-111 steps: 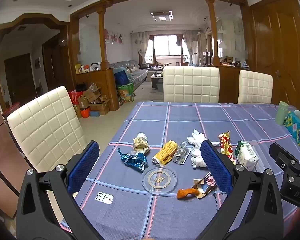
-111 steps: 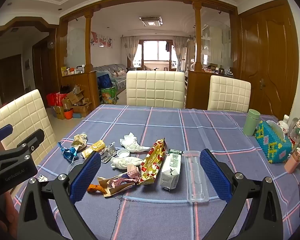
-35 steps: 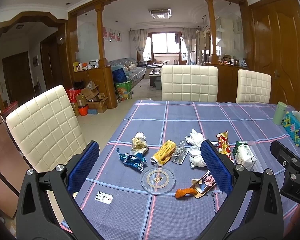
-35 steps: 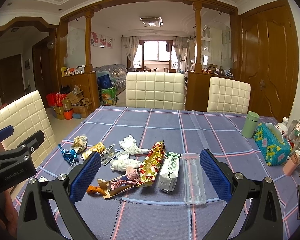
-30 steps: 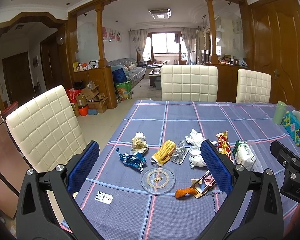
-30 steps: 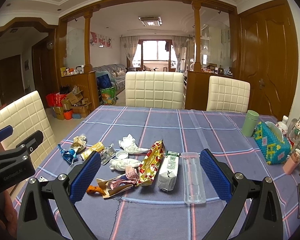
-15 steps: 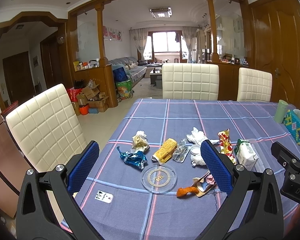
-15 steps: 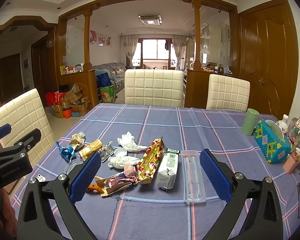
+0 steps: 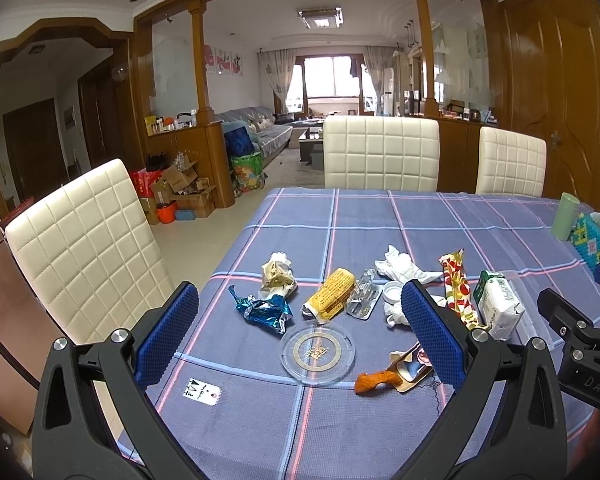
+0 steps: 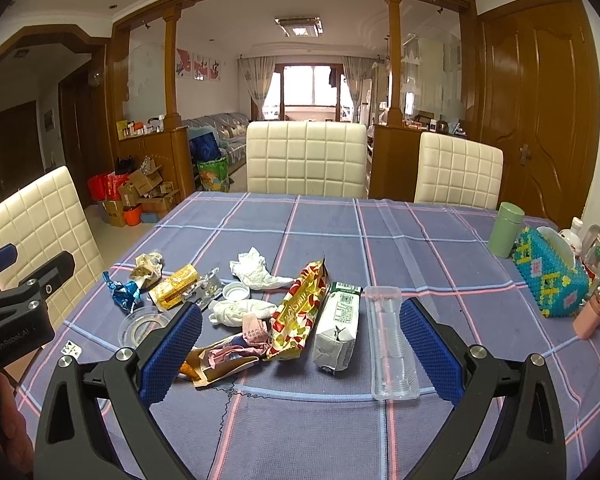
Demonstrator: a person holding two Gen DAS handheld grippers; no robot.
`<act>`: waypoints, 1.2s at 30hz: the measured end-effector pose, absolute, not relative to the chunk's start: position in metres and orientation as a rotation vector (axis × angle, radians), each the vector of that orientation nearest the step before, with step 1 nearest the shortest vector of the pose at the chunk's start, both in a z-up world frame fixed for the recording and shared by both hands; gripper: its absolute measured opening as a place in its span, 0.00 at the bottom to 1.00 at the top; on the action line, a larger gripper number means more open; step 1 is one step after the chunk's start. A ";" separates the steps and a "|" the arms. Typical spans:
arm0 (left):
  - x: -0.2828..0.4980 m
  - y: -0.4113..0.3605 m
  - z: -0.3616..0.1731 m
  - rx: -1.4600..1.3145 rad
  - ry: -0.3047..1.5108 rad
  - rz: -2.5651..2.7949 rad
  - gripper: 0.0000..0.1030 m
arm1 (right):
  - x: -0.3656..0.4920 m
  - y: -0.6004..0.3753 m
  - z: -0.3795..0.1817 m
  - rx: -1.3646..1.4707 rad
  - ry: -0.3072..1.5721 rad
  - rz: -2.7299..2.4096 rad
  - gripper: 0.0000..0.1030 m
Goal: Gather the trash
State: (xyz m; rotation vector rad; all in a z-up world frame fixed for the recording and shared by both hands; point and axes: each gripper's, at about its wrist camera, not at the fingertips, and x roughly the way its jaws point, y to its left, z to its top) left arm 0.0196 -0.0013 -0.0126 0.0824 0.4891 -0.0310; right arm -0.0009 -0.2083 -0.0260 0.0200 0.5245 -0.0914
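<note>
My left gripper and right gripper both gape wide, holding nothing. Beyond their ribbed blue pads, crinkled wrappers, tissue and a clear plastic tray litter the checked tablecloth near its front edge.

Cream quilted chairs, wooden doors, bright far window

Checked blue tablecloth carries scattered wrappers and tissues
</note>
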 end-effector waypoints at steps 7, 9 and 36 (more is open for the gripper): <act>0.028 -0.005 -0.018 0.086 0.506 -0.033 0.97 | 0.007 -0.214 -0.033 0.038 0.550 -0.094 0.94; 0.030 -0.006 -0.020 0.088 0.510 -0.033 0.97 | 0.009 -0.215 -0.034 0.041 0.555 -0.097 0.94; 0.079 -0.064 -0.121 0.191 0.783 -0.185 0.97 | 0.043 -0.275 -0.127 0.052 0.795 -0.270 0.94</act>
